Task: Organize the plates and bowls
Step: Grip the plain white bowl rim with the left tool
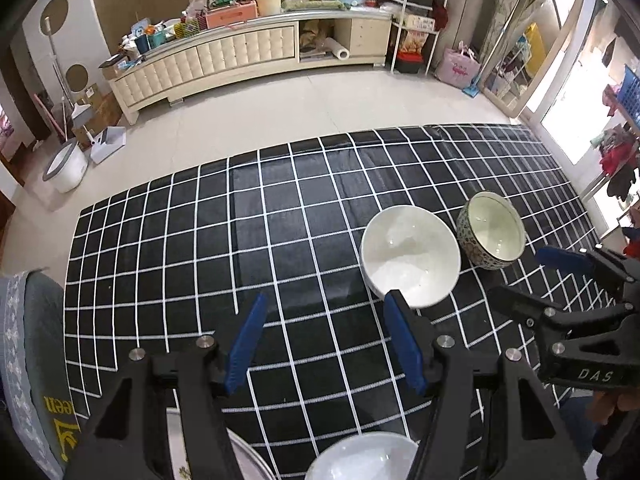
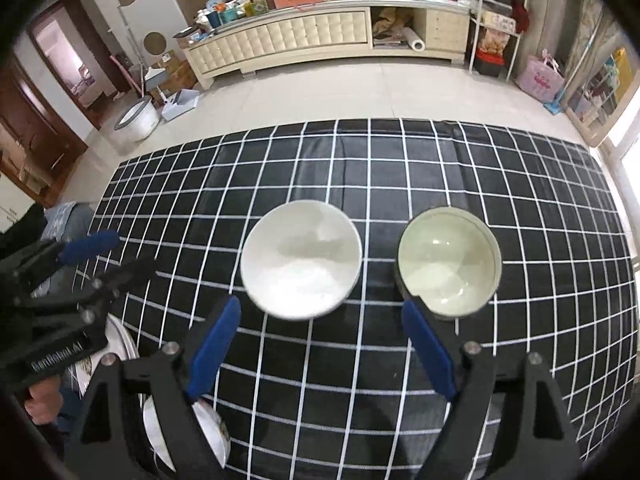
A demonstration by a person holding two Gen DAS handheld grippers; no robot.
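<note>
Bowls, one glossy white ceramic bowl (image 2: 301, 258) and one patterned pale-green bowl (image 2: 448, 262), are sitting just ahead of the wide-open right gripper (image 2: 320, 348); the left gripper (image 1: 324, 344), also gaping empty, is hovering farther off.

Strong daylight from window (image 1: 568, 92) far right of jaws, blown out to white. Room evenly bright. Soft sheen streaks on checked cloth (image 1: 280, 240) ahead of jaws. Glare patches inside white bowl (image 2: 301, 258) and patterned bowl (image 2: 449, 262) just ahead of jaws. Heavy fisheye bending: grid lines curve, dark vignette at corners. Slight blur on far sideboard (image 2: 320, 36); shadows faint.
</note>
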